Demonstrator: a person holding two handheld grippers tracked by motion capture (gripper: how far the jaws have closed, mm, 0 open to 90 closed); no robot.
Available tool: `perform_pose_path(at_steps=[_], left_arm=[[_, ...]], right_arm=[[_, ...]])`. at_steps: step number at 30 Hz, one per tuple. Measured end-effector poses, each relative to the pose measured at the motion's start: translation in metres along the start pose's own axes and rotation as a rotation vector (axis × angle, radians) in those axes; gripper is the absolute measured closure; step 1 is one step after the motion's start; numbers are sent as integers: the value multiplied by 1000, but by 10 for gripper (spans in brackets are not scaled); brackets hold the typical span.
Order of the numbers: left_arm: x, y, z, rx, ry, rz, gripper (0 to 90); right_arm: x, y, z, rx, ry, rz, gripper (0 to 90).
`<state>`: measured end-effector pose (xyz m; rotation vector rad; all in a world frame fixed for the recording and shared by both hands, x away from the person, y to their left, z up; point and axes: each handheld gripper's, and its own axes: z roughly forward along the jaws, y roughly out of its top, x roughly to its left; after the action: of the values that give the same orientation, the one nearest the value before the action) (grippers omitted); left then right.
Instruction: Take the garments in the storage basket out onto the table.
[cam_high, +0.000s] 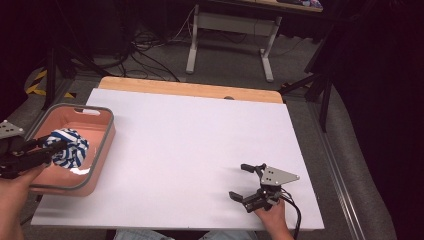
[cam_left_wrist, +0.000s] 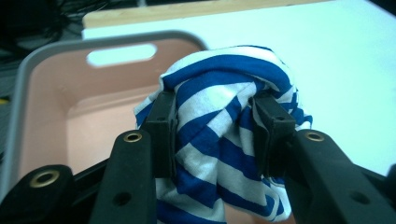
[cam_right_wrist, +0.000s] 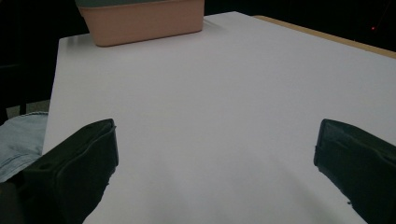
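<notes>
A bundled blue-and-white striped cloth (cam_high: 69, 147) hangs over the pink bin (cam_high: 102, 150) at the table's left edge, clear of the bin floor. My left gripper (cam_high: 54, 145) is shut on the striped cloth (cam_left_wrist: 224, 135); its two black pads (cam_left_wrist: 161, 133) press into the bundle from both sides, above the pink bin (cam_left_wrist: 51, 107). My right gripper (cam_high: 241, 181) rests near the table's front right, held by a hand, jaws wide apart with nothing between them. In the right gripper view the right gripper (cam_right_wrist: 215, 149) frames bare white tabletop.
The white table top (cam_high: 200, 145) has a wooden strip (cam_high: 190, 89) along its far edge. The pink bin (cam_right_wrist: 140, 21) has a grey rim and a handle slot (cam_left_wrist: 121, 53). Desk legs and cables stand on the floor beyond. A denim-clad knee (cam_right_wrist: 21, 135) shows below the front edge.
</notes>
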<state>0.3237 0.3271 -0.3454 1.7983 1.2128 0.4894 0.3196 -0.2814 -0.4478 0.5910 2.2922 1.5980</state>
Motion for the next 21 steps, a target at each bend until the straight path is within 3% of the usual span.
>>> perform_pose_path(at_steps=[10, 13, 21], left_arm=[[-33, 17, 8, -52, -86, 74, 572], [-43, 23, 16, -78, -135, 87, 565], [-69, 34, 35, -79, -200, 137, 561]], right_arm=[[0, 0, 0, 1, -5, 2, 1], [0, 0, 0, 3, -6, 1, 1], [0, 0, 0, 0, -6, 3, 0]])
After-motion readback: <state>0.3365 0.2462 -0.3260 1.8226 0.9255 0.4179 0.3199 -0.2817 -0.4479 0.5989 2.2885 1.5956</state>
